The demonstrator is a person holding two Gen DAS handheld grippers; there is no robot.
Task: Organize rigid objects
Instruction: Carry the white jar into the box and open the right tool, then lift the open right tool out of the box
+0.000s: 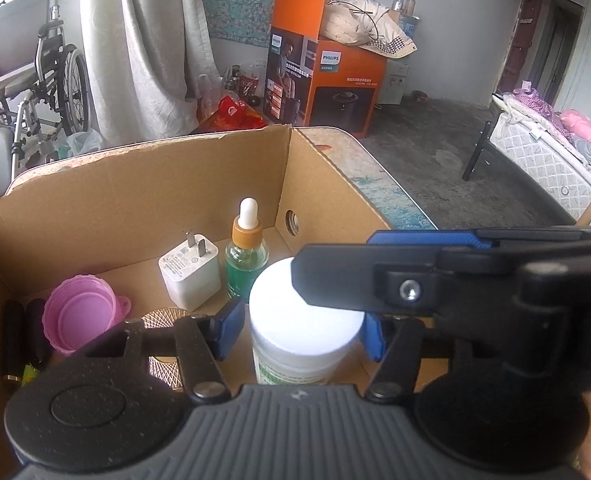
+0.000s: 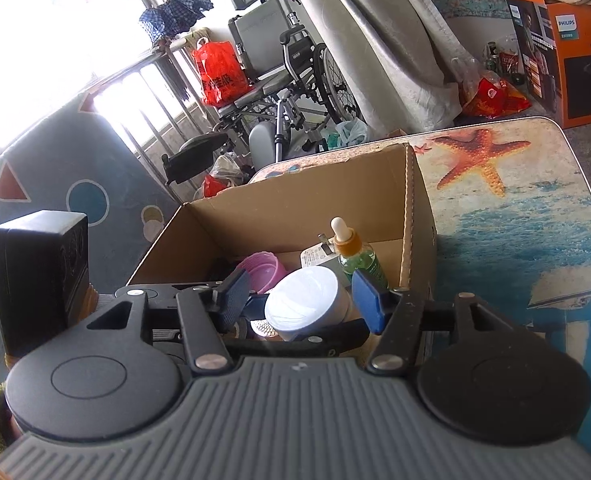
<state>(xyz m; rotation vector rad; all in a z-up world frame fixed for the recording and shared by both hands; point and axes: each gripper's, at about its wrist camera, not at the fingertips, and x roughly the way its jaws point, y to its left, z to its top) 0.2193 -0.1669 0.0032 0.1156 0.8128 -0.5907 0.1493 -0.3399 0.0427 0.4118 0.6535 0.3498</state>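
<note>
Table (image 2: 535, 216) w/ beach-print cover (orange starfish, blue water) carried 1 open cardboard box (image 2: 307, 208), set toward its left side. Rest of the printed top to the right of the box was bare.

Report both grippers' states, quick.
Left gripper: open, either side of the white-lidded jar, not gripping it.
Right gripper: open, around the same jar, holding nothing.

box (image 1: 135, 200): matt corrugated cardboard | jar lid (image 1: 303, 312): smooth white plastic | dropper bottle (image 1: 245, 268): clear glass
</note>
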